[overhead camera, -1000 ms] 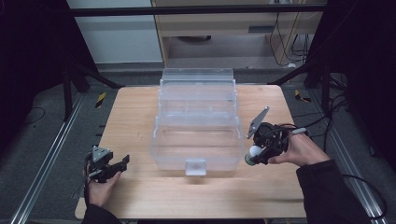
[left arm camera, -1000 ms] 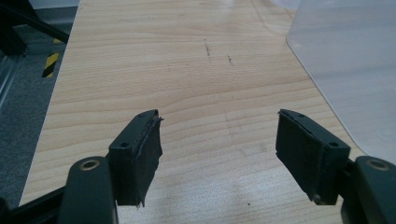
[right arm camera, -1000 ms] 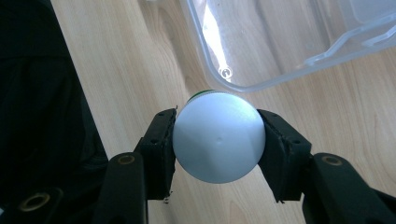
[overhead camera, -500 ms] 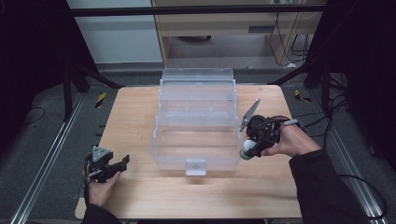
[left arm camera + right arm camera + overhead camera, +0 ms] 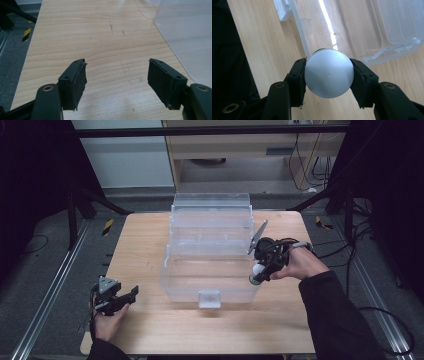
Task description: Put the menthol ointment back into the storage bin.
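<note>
At the left of the high view, the left gripper is held low over the wooden table, near its front left corner and well apart from the box. In the left gripper view its jaws are seen wide apart, with only bare wood between them and a clear wall of the box at the right edge; nothing is held.

In the middle of the table stands the clear plastic storage box, with its lid opened toward the back and a small latch at the front wall.

At the right, the right gripper is clamped on a white round-topped object, probably a small bulb or a capped bottle, with a little green seen behind it. In the high view this object is held just at the right rim of the box, near its front right corner.

The step in hand seems to be the carrying of the object into the box. For the next move, the object should be brought over the rim, lowered inside the box, and only then released.
</note>
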